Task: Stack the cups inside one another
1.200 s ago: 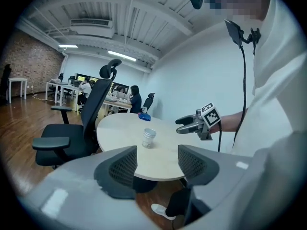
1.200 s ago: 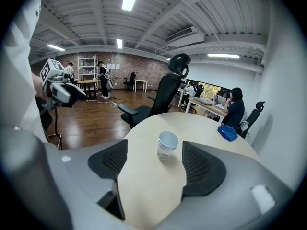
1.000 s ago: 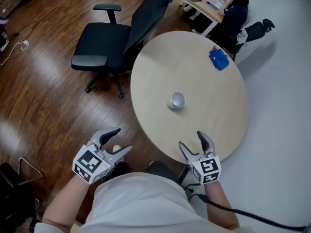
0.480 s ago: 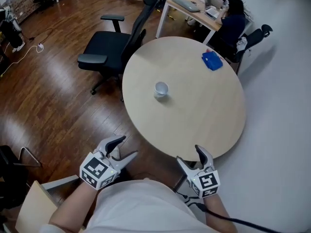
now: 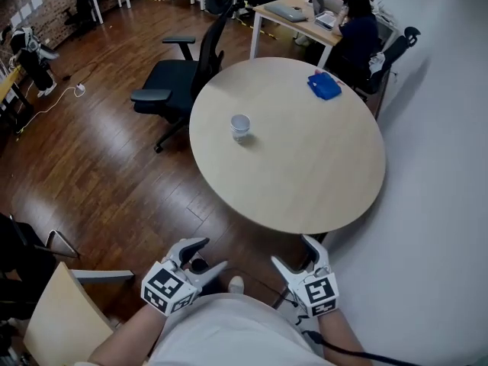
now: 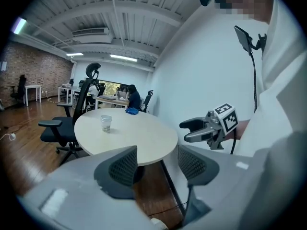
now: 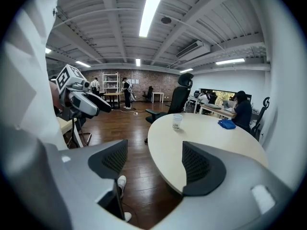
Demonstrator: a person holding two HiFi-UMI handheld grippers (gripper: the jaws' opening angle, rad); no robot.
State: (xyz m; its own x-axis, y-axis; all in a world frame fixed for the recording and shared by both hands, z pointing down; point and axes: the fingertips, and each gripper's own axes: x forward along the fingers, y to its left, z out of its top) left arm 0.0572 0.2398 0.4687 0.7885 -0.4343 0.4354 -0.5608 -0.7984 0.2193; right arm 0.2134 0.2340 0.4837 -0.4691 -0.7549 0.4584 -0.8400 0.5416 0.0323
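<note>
Cups (image 5: 240, 126) stand as one small white pile on the round bench (image 5: 305, 166), close to its left edge, on the side by the black office chair (image 5: 171, 82). I cannot tell how many there are. A blue thing (image 5: 324, 85) lies near the far edge. The left gripper (image 5: 210, 254) and right gripper (image 5: 292, 252) are low by the person's body, off the bench's near edge. Both have jaws wide apart, with nothing between them.
</note>
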